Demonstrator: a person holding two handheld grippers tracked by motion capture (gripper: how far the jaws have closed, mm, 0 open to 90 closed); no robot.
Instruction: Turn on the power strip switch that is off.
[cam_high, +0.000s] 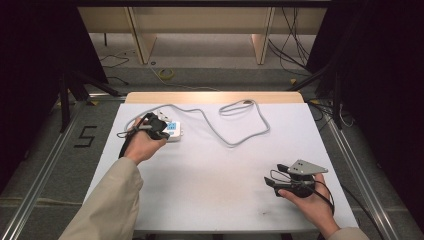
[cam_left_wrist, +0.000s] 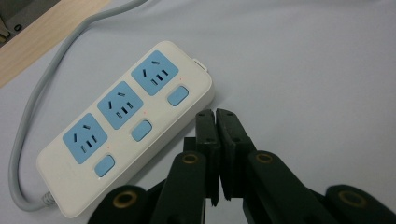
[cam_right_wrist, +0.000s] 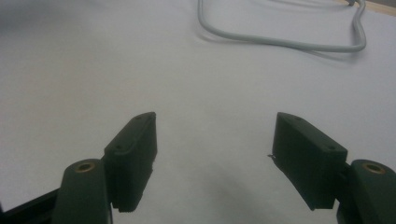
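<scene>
High view: one power strip (cam_high: 172, 131) with three sockets and one grey cord (cam_high: 235, 142) on a white counter (cam_high: 210, 190); left tongs (cam_high: 159, 129) closed empty, right tongs (cam_high: 274, 176) wide open, empty; dim room.

A white-topped table (cam_high: 210, 195) with a pale wooden strip (cam_high: 214, 97) along its far edge stands on a grey floor (cam_high: 210, 77) in a dim room. Beyond the table, the light wooden legs (cam_high: 141, 40) of a long bench or desk rise from the floor, lit more brightly than the rest. Loose black cables (cam_high: 292, 47) trail across the floor to the right of those legs, and a small yellowish coil (cam_high: 166, 74) lies nearer the table. Dark curtains or panels (cam_high: 40, 60) close in on both sides. Metal rails (cam_high: 47, 155) run along the floor left and right of the table, and a black figure 5 (cam_high: 85, 136) is marked on the floor to its left.
</scene>
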